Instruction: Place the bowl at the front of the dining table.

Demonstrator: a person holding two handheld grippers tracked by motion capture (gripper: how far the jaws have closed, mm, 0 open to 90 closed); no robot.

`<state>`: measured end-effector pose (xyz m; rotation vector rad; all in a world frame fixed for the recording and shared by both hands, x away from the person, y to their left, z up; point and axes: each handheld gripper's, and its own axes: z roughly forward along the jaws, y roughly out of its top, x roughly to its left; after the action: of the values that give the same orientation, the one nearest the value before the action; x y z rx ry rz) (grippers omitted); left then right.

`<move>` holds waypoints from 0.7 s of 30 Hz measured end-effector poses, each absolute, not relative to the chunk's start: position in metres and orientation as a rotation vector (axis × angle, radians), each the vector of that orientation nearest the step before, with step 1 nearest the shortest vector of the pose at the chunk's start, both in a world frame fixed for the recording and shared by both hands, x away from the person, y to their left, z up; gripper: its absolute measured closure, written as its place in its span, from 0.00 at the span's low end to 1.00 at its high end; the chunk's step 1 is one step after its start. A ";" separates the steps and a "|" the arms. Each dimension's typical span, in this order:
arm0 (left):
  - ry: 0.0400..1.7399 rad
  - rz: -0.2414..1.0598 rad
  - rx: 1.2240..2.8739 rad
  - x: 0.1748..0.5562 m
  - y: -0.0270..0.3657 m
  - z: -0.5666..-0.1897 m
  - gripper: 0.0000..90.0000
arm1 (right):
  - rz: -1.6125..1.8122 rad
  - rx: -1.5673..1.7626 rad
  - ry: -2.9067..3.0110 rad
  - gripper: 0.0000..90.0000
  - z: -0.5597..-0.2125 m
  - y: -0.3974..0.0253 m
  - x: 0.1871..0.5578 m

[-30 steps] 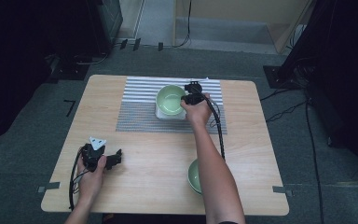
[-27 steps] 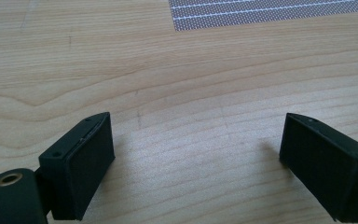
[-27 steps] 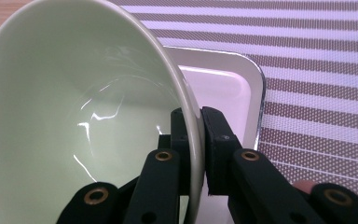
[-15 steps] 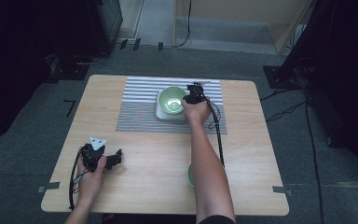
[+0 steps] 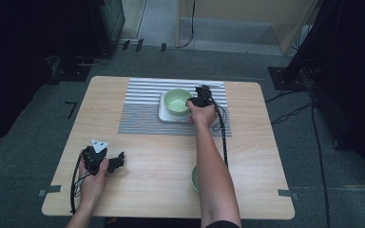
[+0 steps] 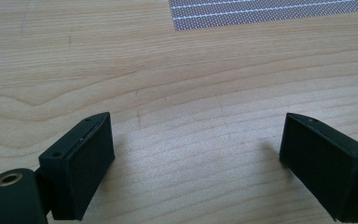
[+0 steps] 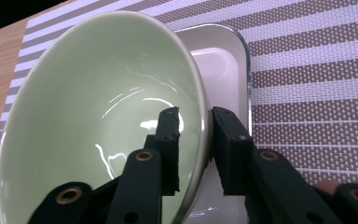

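High view catches the right claw (image 5: 196, 101) now clamped on the green bowl (image 5: 177, 101), rim at its 3 o'clock, seated in the white tray (image 5: 164, 114) on the striped mat, likely a lift coming, while the left claw (image 6: 196, 163) rests open on the bench (image 5: 161, 161).

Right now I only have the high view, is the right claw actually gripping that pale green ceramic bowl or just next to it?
Observer: The right claw has one jaw inside and one outside the pale green ceramic bowl's rim.
Operator: Is the bowl level?
Observer: No, it looks tipped up over the white rectangular tray.
Operator: And the left claw?
Observer: The left claw is wide open over bare wooden table, nothing between its jaws.
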<state>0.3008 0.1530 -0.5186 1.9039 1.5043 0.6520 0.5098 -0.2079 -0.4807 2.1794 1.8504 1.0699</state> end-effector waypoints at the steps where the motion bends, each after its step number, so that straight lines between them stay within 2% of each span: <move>1: 1.504 0.652 1.904 0.301 0.153 -0.519 0.11 | 1.077 2.178 1.861 0.77 -0.480 -0.209 0.510; 3: 1.505 0.652 1.904 0.301 0.153 -0.519 0.11 | 1.109 2.174 1.870 0.72 -0.479 -0.211 0.509; 5: 1.505 0.651 1.905 0.301 0.153 -0.519 0.11 | 1.119 2.147 1.867 0.59 -0.478 -0.214 0.507; 7: 1.505 0.651 1.905 0.301 0.153 -0.519 0.11 | 1.146 2.100 1.857 0.53 -0.475 -0.216 0.504; 11: 1.505 0.650 1.906 0.301 0.153 -0.519 0.11 | 1.168 2.027 1.905 0.33 -0.467 -0.220 0.500; 15: 1.505 0.650 1.906 0.301 0.153 -0.518 0.11 | 1.020 2.027 1.859 0.36 -0.459 -0.223 0.497; 21: 1.504 0.650 1.904 0.301 0.152 -0.519 0.11 | 1.135 1.948 1.871 0.35 -0.444 -0.228 0.483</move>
<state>0.3014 0.1522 -0.5186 1.9041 1.5044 0.6501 0.4832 -0.2280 -0.4441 1.9479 1.8710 1.1353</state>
